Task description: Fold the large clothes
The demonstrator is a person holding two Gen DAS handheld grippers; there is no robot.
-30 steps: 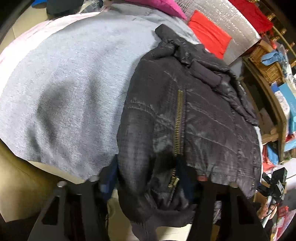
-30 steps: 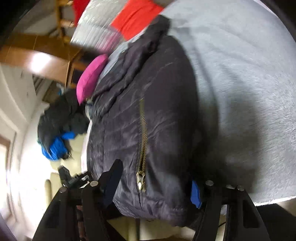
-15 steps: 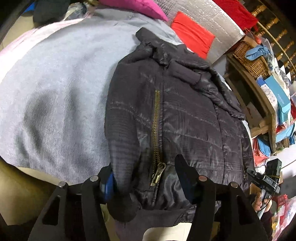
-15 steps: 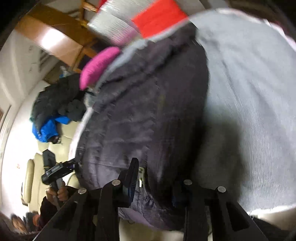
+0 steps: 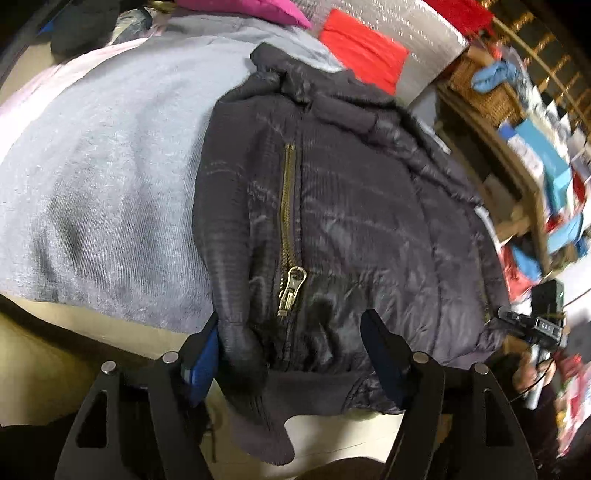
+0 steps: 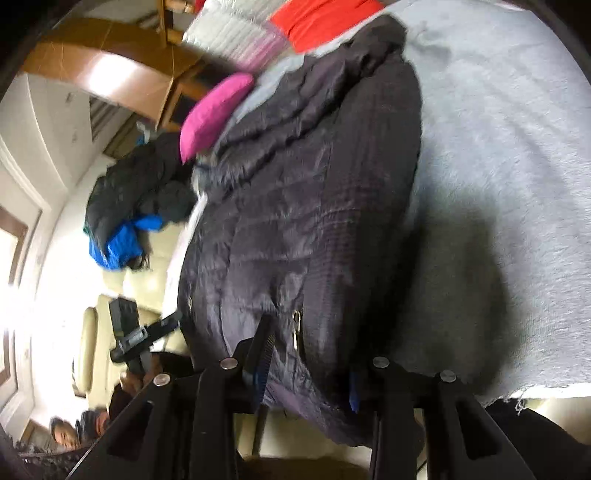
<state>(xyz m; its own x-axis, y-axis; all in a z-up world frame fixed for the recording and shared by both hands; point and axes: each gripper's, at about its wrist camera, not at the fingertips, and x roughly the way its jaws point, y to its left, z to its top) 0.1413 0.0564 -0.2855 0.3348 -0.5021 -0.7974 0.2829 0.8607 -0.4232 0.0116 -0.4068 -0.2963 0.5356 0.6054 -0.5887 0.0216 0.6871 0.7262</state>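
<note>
A black puffer jacket (image 5: 351, 206) with a brass zipper (image 5: 290, 236) lies on a grey blanket (image 5: 103, 166). My left gripper (image 5: 291, 326) is at the jacket's near hem and its jaws are opening. The hem and a sleeve cuff (image 5: 240, 343) lie between them, and the right pad stands clear of the cloth. My right gripper (image 6: 310, 350) is shut on the hem of the jacket (image 6: 314, 206) beside a small zipper pull (image 6: 296, 326). Seen from the left wrist, the right gripper (image 5: 532, 325) sits at the jacket's right corner, held by a hand (image 5: 532, 369).
Past the jacket lie a red cloth (image 5: 362, 51), a pink cushion (image 6: 214, 110) and a silver quilted mat (image 5: 406, 22). Wooden shelves with a wicker basket (image 5: 487, 92) and boxes stand on the right. A pile of dark and blue clothes (image 6: 129, 206) lies on a cream sofa; people sit low at left.
The left jaws have spread apart and the bunched hem has dropped flatter, shifting left in that view. The right jaws have narrowed from wide onto the hem.
</note>
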